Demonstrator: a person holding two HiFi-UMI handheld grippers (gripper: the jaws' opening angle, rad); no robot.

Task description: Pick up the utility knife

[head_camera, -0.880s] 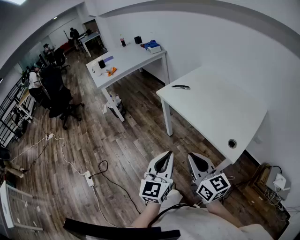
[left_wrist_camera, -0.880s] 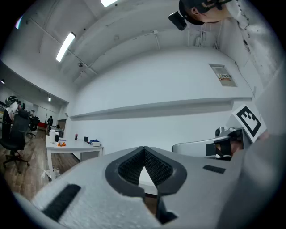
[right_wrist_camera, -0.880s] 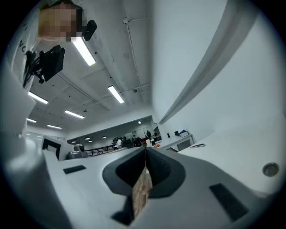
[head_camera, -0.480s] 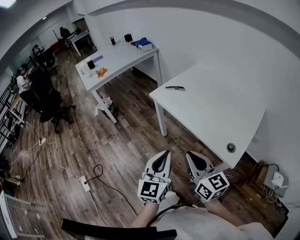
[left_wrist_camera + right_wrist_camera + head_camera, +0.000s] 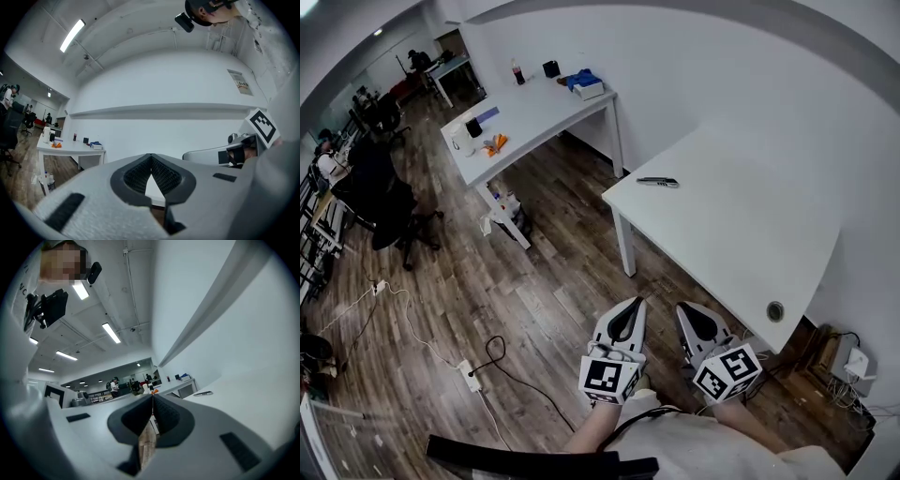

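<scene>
Both pressed together, empty: left gripper (image 5: pixel 632 311) & right gripper (image 5: pixel 685 315). The utility knife (image 5: pixel 658 182) lies well apart at the table (image 5: pixel 741 234) far-left edge. Get closer, spread jaws, pinch across handle.

Top of near table (image 5: pixel 741 234): smooth, matt white; legs painted white. The floor (image 5: pixel 534 291) shows brown wood-grain planks with a low sheen. Shells of left gripper (image 5: pixel 151 156) and right gripper (image 5: pixel 153 395): pale grey matt plastic, finely grained; pads (image 5: pixel 164 176) dark, ribbed, rubbery.

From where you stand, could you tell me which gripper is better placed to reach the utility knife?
Right, probably: the right gripper sits nearer the table, and its own view shows the utility knife; both grippers are far from it.
</scene>
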